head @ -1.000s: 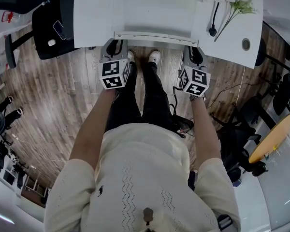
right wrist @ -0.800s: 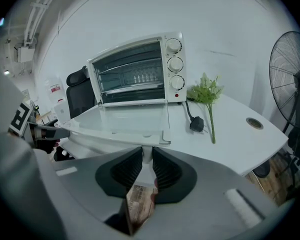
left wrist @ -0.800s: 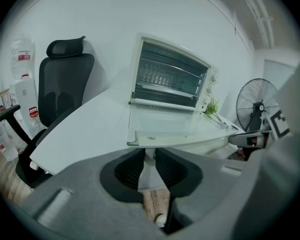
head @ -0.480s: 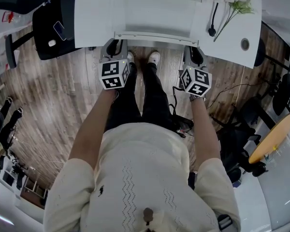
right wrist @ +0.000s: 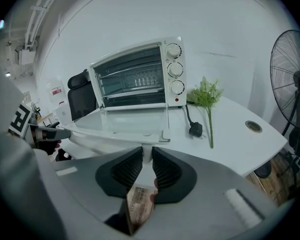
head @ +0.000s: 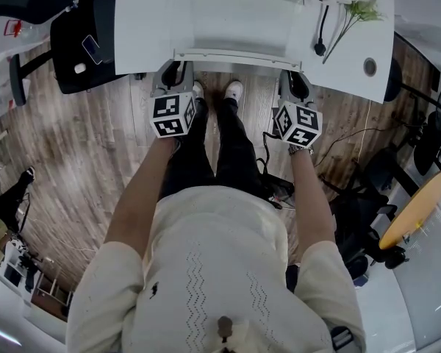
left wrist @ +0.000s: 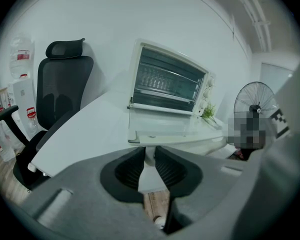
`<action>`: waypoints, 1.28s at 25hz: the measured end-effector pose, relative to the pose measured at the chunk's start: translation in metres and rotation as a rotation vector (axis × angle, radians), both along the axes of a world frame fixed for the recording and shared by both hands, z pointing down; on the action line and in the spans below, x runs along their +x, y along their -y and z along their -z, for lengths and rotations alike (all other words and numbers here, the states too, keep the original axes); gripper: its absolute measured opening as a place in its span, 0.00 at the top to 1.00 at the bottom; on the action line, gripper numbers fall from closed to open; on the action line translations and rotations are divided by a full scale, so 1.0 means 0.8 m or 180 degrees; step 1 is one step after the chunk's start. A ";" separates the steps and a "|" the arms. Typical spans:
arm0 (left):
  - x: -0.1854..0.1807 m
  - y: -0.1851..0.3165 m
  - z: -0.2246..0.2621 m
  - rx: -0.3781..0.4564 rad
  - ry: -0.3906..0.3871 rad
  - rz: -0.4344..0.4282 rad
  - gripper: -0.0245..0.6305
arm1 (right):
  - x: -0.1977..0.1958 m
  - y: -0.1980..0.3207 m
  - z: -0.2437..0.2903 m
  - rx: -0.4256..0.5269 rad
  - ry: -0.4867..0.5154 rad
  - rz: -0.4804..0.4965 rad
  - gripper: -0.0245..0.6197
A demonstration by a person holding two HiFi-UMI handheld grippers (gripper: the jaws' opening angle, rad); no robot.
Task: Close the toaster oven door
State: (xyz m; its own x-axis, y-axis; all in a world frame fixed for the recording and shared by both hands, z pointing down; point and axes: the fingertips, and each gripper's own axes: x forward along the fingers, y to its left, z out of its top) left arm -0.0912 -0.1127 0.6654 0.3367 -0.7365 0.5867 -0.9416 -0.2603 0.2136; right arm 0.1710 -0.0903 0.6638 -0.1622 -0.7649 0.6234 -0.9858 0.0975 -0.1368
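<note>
1. Standing at a white table (head: 143, 28), the person holds 1 gripper in each hand, both reaching up to the front of the toaster oven (right wrist: 140, 76).
2. The toaster oven sits on the table against the wall. Its door (head: 239, 20) is swung fully down and lies flat, leaving the wire rack inside exposed.
3. The door's handle (head: 239, 54) runs along the edge nearest the person.
4. The left gripper (left wrist: 149, 154) is at the handle's left end. Its jaws are drawn in to a narrow gap and pinch a white piece of the handle between the ribbed pads.
5. The right gripper (right wrist: 147, 154) is at the handle's right end. Its jaws are likewise drawn close and nip the white handle between them.
6. The oven's 3 knobs (right wrist: 174, 69) stand in a column on its right side.
7. A black plug (right wrist: 195, 129) and a green sprig (right wrist: 207, 96) lie on the table right of the door.
8. A black office chair (left wrist: 62, 89) stands left of the table, and a fan (right wrist: 292, 84) stands at the far right.
</note>
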 end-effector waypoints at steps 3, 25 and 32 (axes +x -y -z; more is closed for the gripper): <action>-0.001 0.000 0.005 0.0007 -0.0017 -0.0012 0.85 | -0.001 0.000 0.005 0.0014 0.0003 -0.0004 0.84; -0.003 0.000 0.029 0.0065 -0.0079 -0.0071 0.85 | -0.003 0.001 0.030 0.0019 0.0011 0.0119 0.84; -0.004 0.001 0.037 0.0087 -0.0086 -0.0096 0.85 | -0.005 0.002 0.037 0.0023 -0.0001 0.0141 0.84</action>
